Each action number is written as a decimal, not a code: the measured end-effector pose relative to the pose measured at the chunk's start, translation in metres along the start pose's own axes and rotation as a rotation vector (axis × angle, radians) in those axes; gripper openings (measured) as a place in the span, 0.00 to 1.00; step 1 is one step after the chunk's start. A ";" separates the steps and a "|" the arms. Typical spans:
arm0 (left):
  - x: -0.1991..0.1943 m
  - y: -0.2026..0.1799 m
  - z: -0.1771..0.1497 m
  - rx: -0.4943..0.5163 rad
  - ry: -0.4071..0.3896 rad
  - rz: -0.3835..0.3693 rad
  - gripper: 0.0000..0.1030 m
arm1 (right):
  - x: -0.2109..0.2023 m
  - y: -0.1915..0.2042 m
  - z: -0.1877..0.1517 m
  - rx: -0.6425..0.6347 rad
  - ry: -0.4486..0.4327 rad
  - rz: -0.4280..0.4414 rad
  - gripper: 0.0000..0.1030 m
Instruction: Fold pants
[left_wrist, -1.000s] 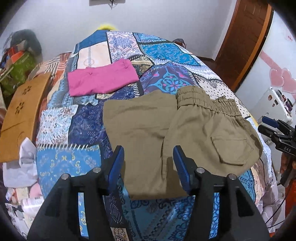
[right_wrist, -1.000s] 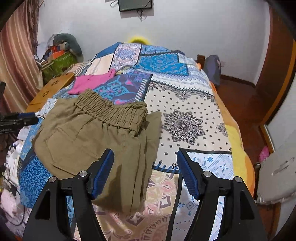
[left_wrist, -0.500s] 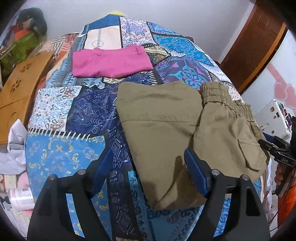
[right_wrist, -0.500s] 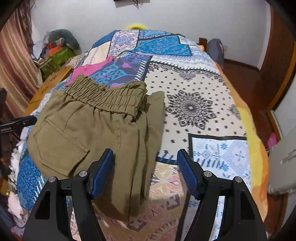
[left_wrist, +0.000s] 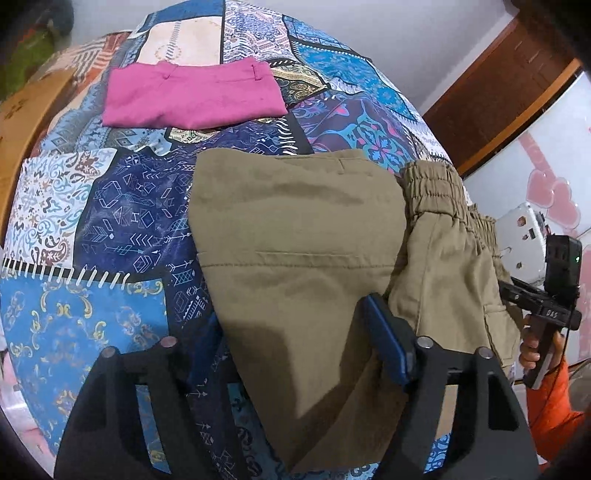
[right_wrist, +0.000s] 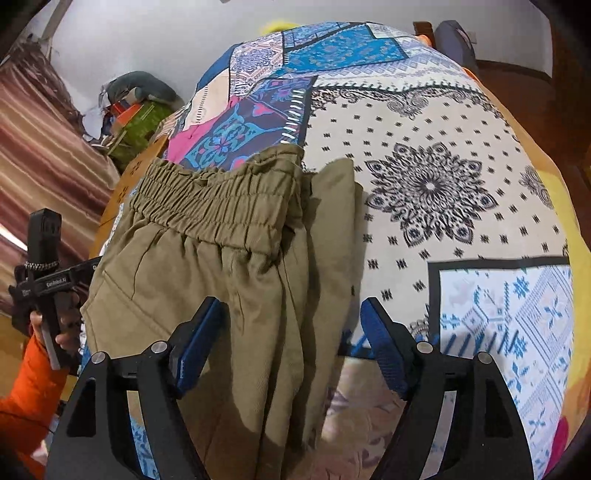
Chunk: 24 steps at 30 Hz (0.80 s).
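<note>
Your khaki pants (left_wrist: 295, 236) lie on the patchwork bedspread (left_wrist: 122, 229), near its front edge, already doubled over: the legs are folded back onto the seat, and the elastic waistband (right_wrist: 214, 206) sits on the far right side of the bundle. At least one more fold looks due, as the bundle hangs over the bed's edge, though how far is hard to tell. Its long axis runs left to right across the bed, waistband end pointing toward your right hand. Your left gripper (left_wrist: 291, 347) hovers spread over the folded leg end, and your right gripper (right_wrist: 288, 343) hangs spread above the side seam; neither grips cloth. The pink folded garment (left_wrist: 192, 96) lies well apart, farther back.
</note>
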<state>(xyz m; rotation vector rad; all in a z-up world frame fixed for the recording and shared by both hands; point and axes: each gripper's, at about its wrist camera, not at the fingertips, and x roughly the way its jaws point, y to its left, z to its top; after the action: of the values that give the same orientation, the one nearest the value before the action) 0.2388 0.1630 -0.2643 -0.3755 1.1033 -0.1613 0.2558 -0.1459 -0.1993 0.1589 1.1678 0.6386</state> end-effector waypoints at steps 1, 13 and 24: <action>-0.002 0.000 0.000 0.000 -0.002 0.001 0.66 | 0.000 0.002 0.001 -0.006 -0.003 0.005 0.68; -0.005 -0.008 -0.010 0.019 0.035 -0.062 0.53 | -0.007 0.004 -0.008 -0.006 0.002 0.062 0.49; 0.000 -0.005 0.012 -0.036 0.037 -0.035 0.23 | 0.002 0.005 0.005 0.019 -0.012 0.071 0.38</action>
<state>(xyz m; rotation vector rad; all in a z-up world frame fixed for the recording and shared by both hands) 0.2496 0.1613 -0.2576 -0.4263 1.1374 -0.1802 0.2590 -0.1400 -0.1967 0.2205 1.1605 0.6883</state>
